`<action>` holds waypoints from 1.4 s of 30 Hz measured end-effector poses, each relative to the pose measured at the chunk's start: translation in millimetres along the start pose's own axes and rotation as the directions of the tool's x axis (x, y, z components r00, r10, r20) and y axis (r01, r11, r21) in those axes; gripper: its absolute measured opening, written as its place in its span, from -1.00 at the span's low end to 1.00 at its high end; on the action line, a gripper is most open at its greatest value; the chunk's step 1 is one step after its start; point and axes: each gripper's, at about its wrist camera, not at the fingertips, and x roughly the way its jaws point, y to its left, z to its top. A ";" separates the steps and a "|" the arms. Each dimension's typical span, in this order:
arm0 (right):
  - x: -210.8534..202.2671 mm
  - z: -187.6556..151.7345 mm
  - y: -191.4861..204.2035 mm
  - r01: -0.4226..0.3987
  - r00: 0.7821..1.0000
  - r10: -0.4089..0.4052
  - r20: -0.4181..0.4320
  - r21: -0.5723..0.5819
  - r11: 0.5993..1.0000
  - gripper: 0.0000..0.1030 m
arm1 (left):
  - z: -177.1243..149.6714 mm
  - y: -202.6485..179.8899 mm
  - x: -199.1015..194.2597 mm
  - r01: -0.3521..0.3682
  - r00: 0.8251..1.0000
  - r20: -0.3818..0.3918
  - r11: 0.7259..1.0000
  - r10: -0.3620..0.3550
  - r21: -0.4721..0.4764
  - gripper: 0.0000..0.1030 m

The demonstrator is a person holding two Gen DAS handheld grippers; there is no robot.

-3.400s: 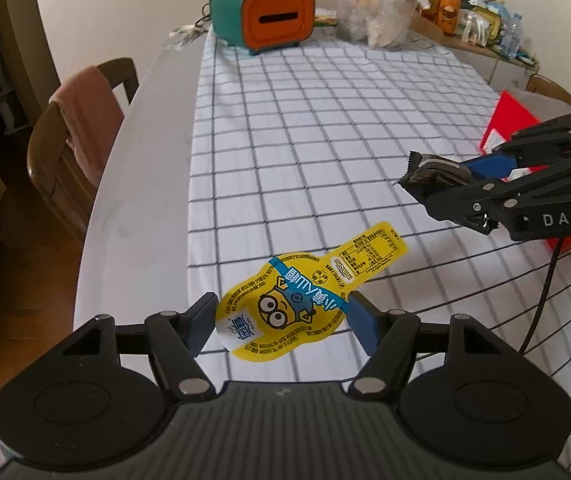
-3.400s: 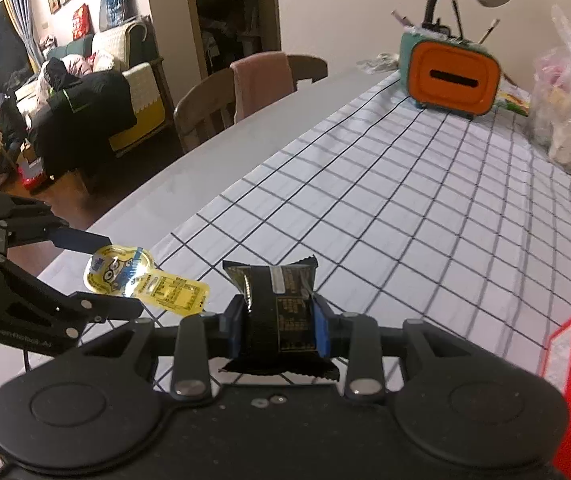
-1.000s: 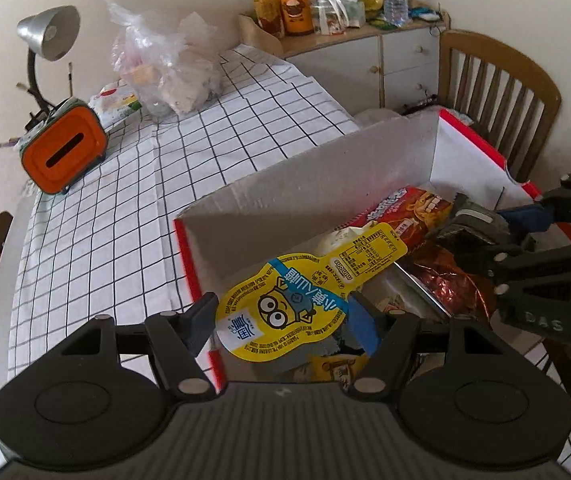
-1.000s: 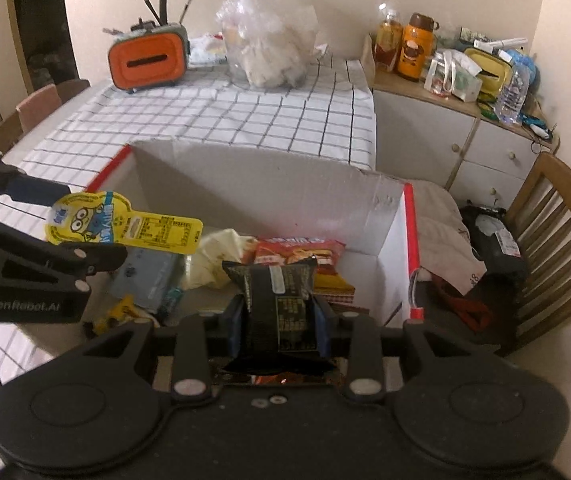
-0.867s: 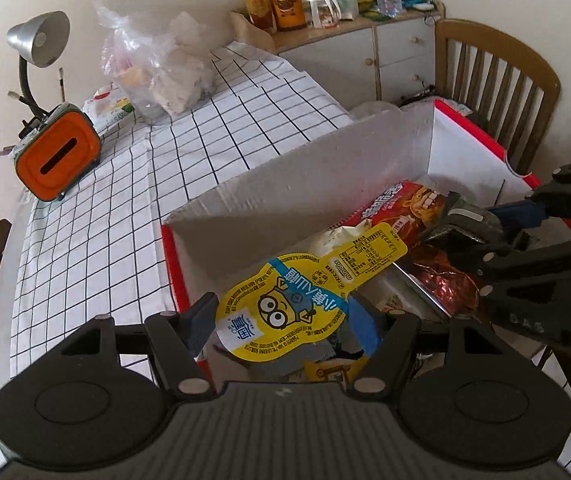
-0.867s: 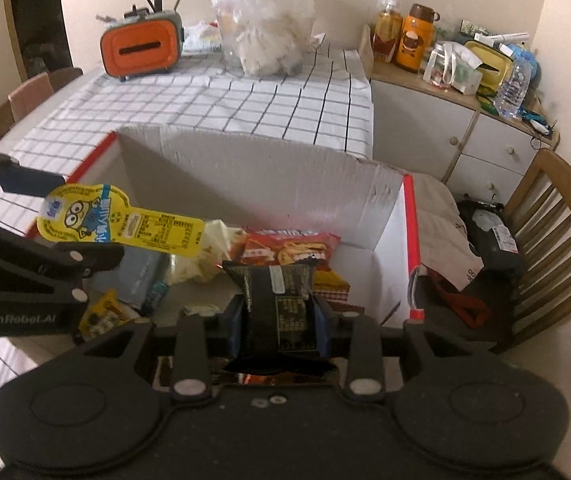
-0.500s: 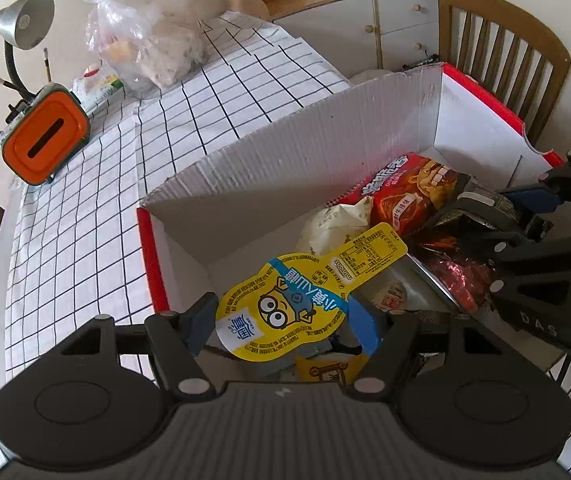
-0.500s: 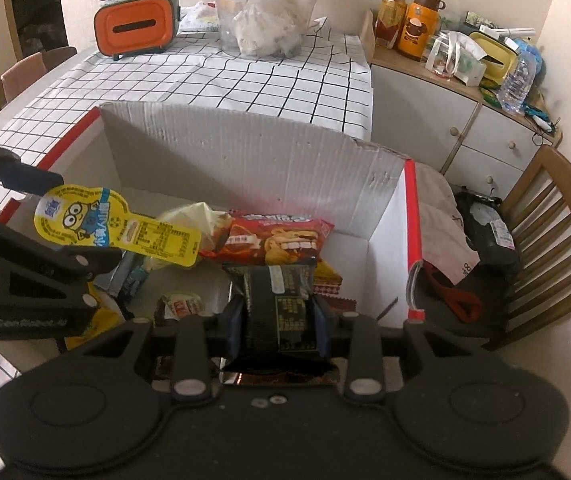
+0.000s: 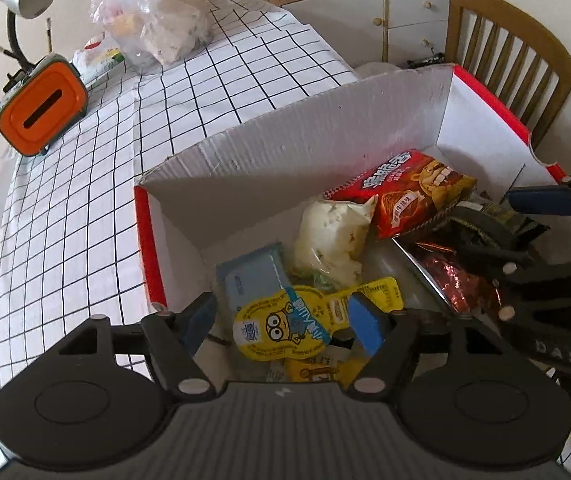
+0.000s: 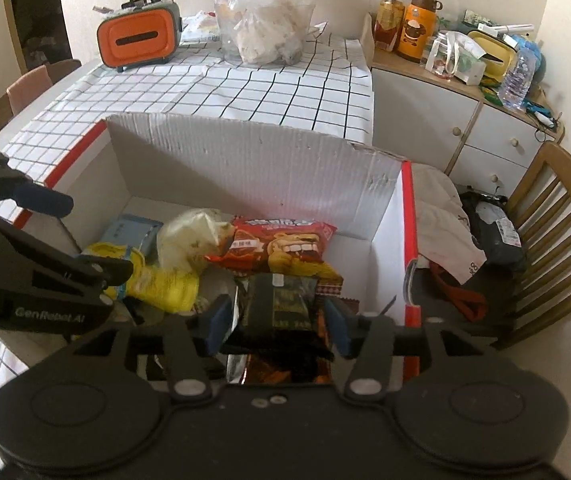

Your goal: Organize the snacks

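A red-and-white cardboard box (image 9: 245,168) holds several snacks. My left gripper (image 9: 281,320) is open over the box's near left part. The yellow Minions pouch (image 9: 285,328) lies loose between its fingers, touching only the right pad, and shows blurred in the right wrist view (image 10: 153,280). My right gripper (image 10: 277,320) is open over the box (image 10: 245,160). The black snack packet (image 10: 279,304) sits between its spread fingers, clear of both pads. A red chip bag (image 9: 401,192) and a pale bag (image 9: 333,236) lie inside.
A checked tablecloth (image 9: 85,184) covers the table. An orange tissue holder (image 9: 41,112) and a clear plastic bag (image 9: 157,20) stand at its far end. A wooden chair (image 10: 553,232) and a cabinet (image 10: 465,128) with bottles are to the right.
Both grippers have opened over the box. The yellow pouch and the black packet have come free of the pads and dropped lower toward the snacks inside.
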 end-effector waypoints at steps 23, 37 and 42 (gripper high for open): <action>-71.6 -5.6 -11.3 -0.118 0.982 0.101 0.163 0.101 0.988 0.75 | -25.0 27.1 -63.3 0.096 0.985 0.156 0.983 -0.071 -0.155 0.57; -125.5 -21.3 3.3 -0.127 0.943 0.095 0.320 0.080 0.989 0.99 | -61.9 33.2 -117.1 0.136 0.960 0.266 0.978 -0.090 -0.160 0.68; -137.2 -28.1 10.9 -0.133 0.933 0.104 0.343 0.064 0.989 0.99 | -74.7 31.9 -131.5 0.173 0.945 0.305 0.971 -0.117 -0.163 0.95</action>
